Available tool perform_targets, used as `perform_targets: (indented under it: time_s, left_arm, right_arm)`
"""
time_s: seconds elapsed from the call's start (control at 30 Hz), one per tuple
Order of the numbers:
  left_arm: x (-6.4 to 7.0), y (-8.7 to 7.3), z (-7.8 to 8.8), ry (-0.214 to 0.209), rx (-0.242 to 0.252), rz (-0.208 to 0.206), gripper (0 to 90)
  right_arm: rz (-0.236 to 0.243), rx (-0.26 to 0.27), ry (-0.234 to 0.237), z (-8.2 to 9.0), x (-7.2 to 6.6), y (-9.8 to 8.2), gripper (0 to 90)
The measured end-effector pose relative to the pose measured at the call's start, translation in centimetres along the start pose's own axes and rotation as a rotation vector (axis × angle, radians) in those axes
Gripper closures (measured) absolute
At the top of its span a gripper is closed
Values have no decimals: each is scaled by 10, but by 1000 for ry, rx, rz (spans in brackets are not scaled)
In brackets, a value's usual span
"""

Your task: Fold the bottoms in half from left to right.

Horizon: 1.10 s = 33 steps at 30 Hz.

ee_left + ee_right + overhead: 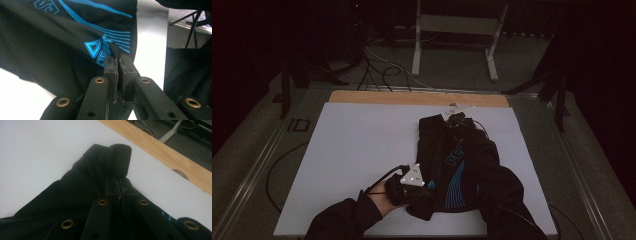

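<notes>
A black garment [462,165] with blue print is pinched by both grippers — left gripper [422,192] at 7 o'clock, right gripper [457,117] at 12. Probably mid-fold or spreading; a coordinated lift seems needed next.

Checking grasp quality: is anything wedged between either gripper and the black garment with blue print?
Nothing visible. The left gripper pinches the black garment beside its blue logo; the right gripper pinches a black edge directly.

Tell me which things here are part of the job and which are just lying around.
In the job:
black garment with blue print
left gripper, shut on the garment's near end
right gripper, shut on its far end
white table top

Lying about:
cables on the floor
white metal stand
</notes>
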<state>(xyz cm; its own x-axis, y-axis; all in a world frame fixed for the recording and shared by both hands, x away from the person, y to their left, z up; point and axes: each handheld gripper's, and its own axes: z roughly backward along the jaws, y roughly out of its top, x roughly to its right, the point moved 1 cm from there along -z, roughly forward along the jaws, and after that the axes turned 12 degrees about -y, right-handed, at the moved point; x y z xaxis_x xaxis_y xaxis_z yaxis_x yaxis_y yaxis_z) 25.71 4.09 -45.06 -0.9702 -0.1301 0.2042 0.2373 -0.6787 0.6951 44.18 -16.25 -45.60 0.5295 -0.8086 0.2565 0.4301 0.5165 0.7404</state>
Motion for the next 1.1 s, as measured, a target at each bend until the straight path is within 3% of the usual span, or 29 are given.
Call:
perform_targets:
  time_s: [0.33,1.1]
  left_arm:
    - [-1,12,-10,-15,8,-25,855]
    - [-3,33,-32,-36,23,-39,855]
  right_arm:
    - [-10,-4,-27,8,16,-8,880]
    - [-23,-25,-88,24,50,-27,879]
